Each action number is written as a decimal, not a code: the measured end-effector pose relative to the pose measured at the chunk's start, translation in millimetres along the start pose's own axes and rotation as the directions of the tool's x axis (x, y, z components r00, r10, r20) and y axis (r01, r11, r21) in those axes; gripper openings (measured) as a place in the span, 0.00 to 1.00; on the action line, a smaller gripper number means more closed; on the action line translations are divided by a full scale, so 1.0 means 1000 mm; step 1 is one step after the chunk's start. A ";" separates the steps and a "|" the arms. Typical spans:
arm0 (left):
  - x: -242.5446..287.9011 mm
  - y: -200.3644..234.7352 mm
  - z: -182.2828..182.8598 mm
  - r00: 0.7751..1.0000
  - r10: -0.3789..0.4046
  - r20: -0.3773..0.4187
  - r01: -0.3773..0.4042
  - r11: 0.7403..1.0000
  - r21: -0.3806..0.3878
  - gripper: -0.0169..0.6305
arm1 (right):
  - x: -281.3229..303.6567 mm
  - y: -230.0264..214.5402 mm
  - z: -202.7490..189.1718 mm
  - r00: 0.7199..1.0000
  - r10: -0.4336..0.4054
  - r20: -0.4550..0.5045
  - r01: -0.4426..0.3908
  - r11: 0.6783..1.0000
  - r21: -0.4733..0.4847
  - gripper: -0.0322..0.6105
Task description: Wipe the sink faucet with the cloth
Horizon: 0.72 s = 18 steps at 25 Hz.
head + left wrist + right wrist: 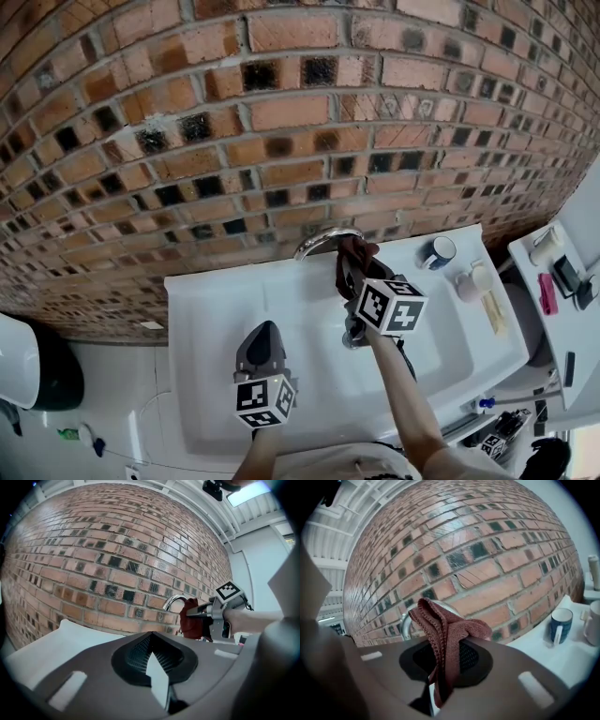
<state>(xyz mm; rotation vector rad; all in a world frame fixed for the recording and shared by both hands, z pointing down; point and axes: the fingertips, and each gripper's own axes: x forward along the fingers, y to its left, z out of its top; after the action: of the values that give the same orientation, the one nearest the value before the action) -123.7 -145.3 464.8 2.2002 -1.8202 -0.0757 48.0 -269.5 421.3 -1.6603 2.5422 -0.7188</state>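
Pinching cloth (450, 634) in my right tongs (352, 274), against faucet (319, 241) at bench (202, 292) back edge. Left tongs (264, 330) pressed together, empty, near front edge. Wiping looks barely begun; spout mostly left.

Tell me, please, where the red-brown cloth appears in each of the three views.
Head view: the cloth is just right of centre, at mid height.
Left gripper view: the cloth is right of centre, small.
Right gripper view: the cloth is at centre, large, clamped in the right tool.
Shared landmark: the curved chrome faucet, beside or behind the cloth in every view.
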 end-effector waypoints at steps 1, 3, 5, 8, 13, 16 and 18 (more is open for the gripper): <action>0.000 0.000 0.000 1.000 0.000 0.002 0.000 1.000 -0.001 0.03 | -0.001 0.010 0.007 1.000 0.017 0.015 -0.017 1.000 -0.021 0.13; -0.002 0.000 0.002 1.000 0.000 0.006 0.000 1.000 -0.003 0.03 | -0.003 0.029 0.016 0.998 0.050 0.029 -0.049 0.998 -0.038 0.13; -0.004 0.001 0.005 1.000 0.002 0.013 -0.002 1.000 -0.005 0.03 | -0.004 0.047 0.016 0.996 0.088 0.032 -0.086 0.995 -0.042 0.13; -0.005 0.005 0.009 1.000 0.013 0.023 -0.012 1.000 -0.008 0.03 | -0.001 0.068 0.012 0.992 0.122 0.029 -0.120 0.991 -0.060 0.13; -0.005 0.010 0.009 0.999 0.021 0.024 -0.021 1.000 -0.012 0.03 | 0.004 0.085 -0.001 0.990 0.144 0.004 -0.143 0.984 -0.104 0.13; -0.004 0.009 0.007 1.000 0.020 0.021 -0.020 1.000 -0.013 0.03 | 0.005 0.092 -0.013 0.986 0.162 -0.027 -0.164 0.977 -0.140 0.13; -0.004 0.007 0.006 1.000 0.019 0.019 -0.018 1.000 -0.012 0.03 | 0.002 0.097 -0.019 0.982 0.182 -0.042 -0.186 0.970 -0.159 0.13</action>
<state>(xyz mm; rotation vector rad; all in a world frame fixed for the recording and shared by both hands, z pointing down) -132.5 -144.1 459.8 2.1813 -1.8449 -0.1038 -41.2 -232.2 401.2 -1.4349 2.7940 -0.5375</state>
